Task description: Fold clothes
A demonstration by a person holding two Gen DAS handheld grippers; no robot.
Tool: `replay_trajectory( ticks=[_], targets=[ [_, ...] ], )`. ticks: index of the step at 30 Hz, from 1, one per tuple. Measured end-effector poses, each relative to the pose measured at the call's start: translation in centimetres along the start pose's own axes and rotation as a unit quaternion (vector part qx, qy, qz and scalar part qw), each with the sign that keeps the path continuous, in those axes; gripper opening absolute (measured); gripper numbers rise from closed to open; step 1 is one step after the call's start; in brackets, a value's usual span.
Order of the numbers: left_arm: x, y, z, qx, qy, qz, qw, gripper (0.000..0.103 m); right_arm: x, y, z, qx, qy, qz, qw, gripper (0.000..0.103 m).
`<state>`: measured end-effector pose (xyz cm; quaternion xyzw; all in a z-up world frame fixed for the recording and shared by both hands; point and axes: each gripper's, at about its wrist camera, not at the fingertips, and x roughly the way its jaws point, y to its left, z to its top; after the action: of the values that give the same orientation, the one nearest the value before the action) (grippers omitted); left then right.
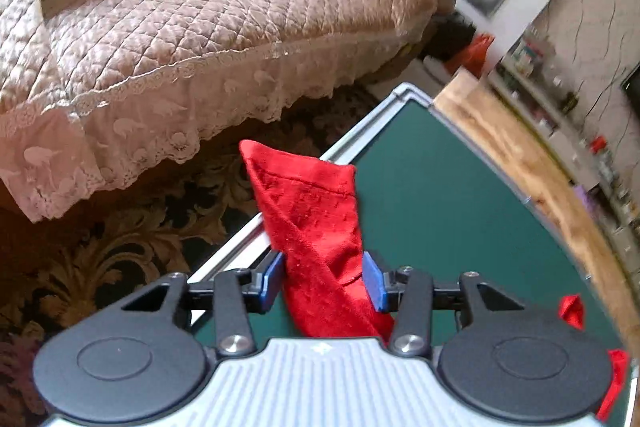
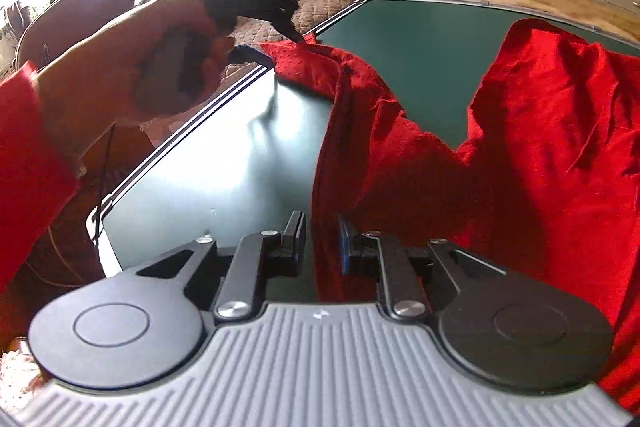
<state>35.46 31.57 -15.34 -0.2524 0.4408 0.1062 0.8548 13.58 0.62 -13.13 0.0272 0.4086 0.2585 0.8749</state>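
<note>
Red garment (image 2: 520, 147) lies rumpled on the green tabletop (image 2: 420, 43), folding barely begun. Your left gripper (image 1: 324, 279) and right gripper (image 2: 322, 241) both stand parted around fabric, apparently unclamped.

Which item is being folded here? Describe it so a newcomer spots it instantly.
Find the dark green table in front of the quilted sofa. The bright red garment sprawls across it, one sleeve reaching the table's edge. It is the only cloth on the table.
</note>
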Motion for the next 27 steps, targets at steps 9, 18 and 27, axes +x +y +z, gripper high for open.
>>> replay_trajectory(
  ticks=[9,18,27],
  targets=[
    [-0.9,6.0,0.4,-0.088,-0.063,0.008,0.9941,0.007,-1.0,-1.5,0.1,0.017,-0.018,0.017,1.000,0.025],
    [-2.0,9.2,-0.3,-0.085,-0.070,0.030,0.9935,0.007,-4.2,-5.7,0.1,0.078,-0.058,-0.020,0.995,0.037],
    [-7.0,-2.4,-9.8,0.190,-0.026,-0.074,0.9787,0.010,-10.8,-11.7,-3.5,0.130,-0.055,-0.091,0.986,0.037]
  ],
)
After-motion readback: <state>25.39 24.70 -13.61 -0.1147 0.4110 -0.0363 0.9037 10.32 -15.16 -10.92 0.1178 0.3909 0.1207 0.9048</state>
